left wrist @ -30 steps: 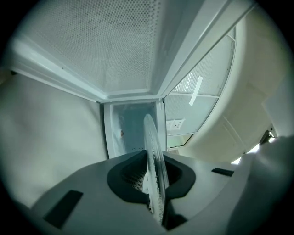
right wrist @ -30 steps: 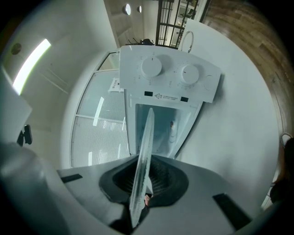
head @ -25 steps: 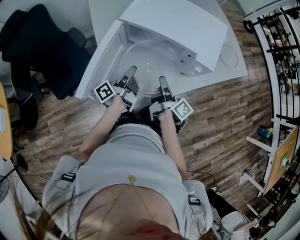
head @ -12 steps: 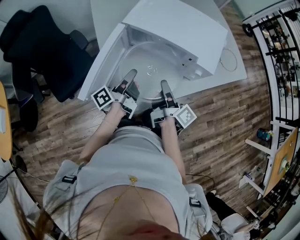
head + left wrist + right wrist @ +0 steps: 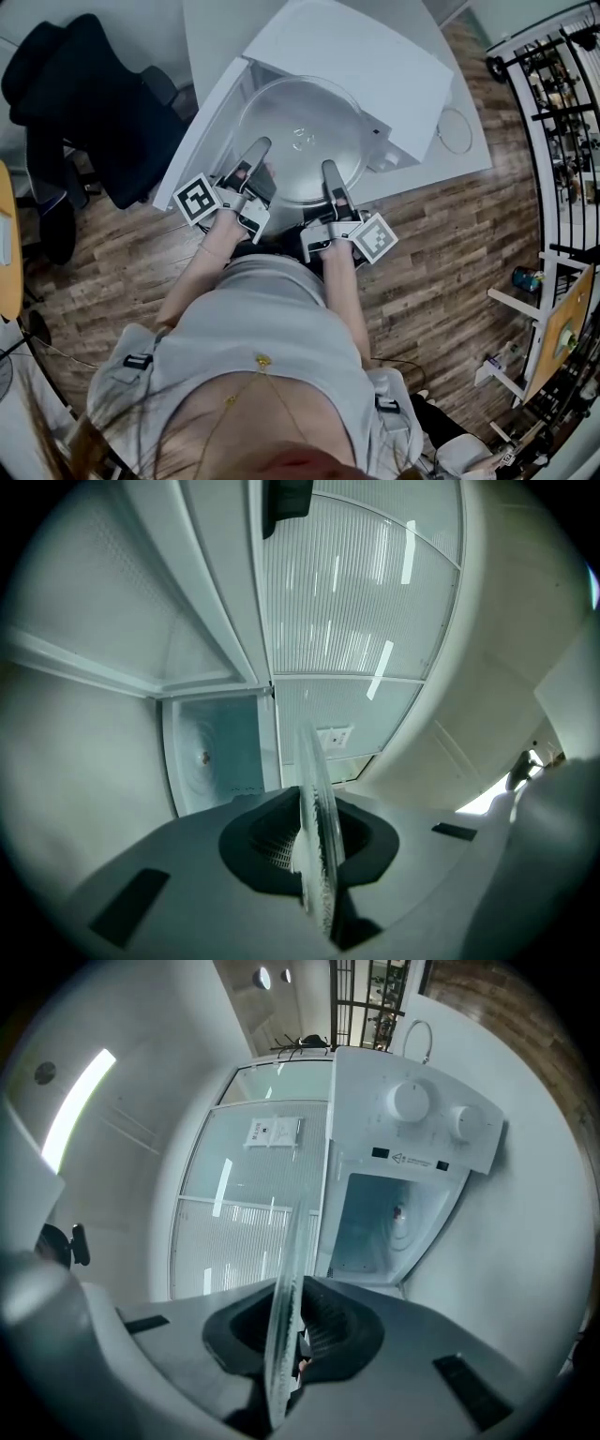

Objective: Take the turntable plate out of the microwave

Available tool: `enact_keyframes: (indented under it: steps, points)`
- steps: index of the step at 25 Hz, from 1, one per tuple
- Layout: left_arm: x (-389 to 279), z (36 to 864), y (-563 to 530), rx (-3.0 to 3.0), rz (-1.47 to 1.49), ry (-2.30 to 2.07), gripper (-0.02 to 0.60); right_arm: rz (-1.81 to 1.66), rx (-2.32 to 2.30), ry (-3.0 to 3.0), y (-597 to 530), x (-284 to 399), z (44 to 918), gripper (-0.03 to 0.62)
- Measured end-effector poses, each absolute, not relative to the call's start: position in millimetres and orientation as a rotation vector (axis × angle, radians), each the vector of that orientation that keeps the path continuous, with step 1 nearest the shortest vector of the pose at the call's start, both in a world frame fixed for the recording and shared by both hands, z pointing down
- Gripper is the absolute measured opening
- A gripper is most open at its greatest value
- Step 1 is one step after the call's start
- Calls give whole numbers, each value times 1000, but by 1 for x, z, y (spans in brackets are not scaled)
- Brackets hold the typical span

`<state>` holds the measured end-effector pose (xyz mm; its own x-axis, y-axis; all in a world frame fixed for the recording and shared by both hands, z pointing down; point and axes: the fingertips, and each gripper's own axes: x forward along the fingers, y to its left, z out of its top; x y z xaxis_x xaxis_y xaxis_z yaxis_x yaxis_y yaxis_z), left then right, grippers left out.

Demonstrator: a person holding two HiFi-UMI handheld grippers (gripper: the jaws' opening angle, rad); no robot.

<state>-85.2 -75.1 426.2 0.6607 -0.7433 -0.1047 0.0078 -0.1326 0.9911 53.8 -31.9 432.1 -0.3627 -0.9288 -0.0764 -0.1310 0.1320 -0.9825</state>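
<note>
I hold the glass turntable plate (image 5: 300, 141) by its near rim with both grippers. The left gripper (image 5: 260, 148) grips the rim on the left and the right gripper (image 5: 329, 170) grips it on the right.

In the left gripper view, the jaws are pinched on the plate edge (image 5: 315, 855), which runs edge-on between the ribbed pads. In the right gripper view, the jaws are likewise clamped on the plate edge (image 5: 283, 1335).

In the head view the plate lies roughly level at the open front of the white microwave (image 5: 361, 56), and it covers most of the opening. The microwave door (image 5: 199, 136) stands swung out to the left.

The right gripper view shows the cavity (image 5: 389, 1227) beyond the plate, with the two-knob control panel (image 5: 427, 1119) beside it. The ribbed door glass (image 5: 248, 1208) fills the other side.

The microwave stands on a white tabletop (image 5: 469, 131). A dark office chair (image 5: 84, 94) stands to the left on the wooden floor (image 5: 450, 244).
</note>
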Motion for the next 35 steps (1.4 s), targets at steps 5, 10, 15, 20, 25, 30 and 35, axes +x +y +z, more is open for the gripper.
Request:
enact_keyframes:
  steps: [5, 10, 15, 20, 25, 30, 35]
  points:
    - [-68, 422, -108, 1582, -714, -633, 48, -1312, -1049, 1653, -66, 74, 426, 38]
    - [-58, 421, -119, 1594, -687, -631, 48, -1331, -1040, 1642, -77, 84, 427, 38]
    - [-51, 419, -126, 1592, -682, -625, 48, -1337, -1026, 1639, -85, 90, 426, 38]
    - [-49, 422, -132, 1583, -683, -624, 48, -1348, -1023, 1631, -92, 93, 428, 37]
    - [-44, 424, -139, 1573, -684, -625, 48, -1349, -1035, 1628, -99, 98, 428, 37]
    - [-41, 426, -146, 1563, -670, -626, 48, -1355, -1037, 1602, -103, 101, 431, 38]
    - [-26, 428, -173, 1536, -655, -630, 48, -1365, -1041, 1570, -128, 114, 432, 38]
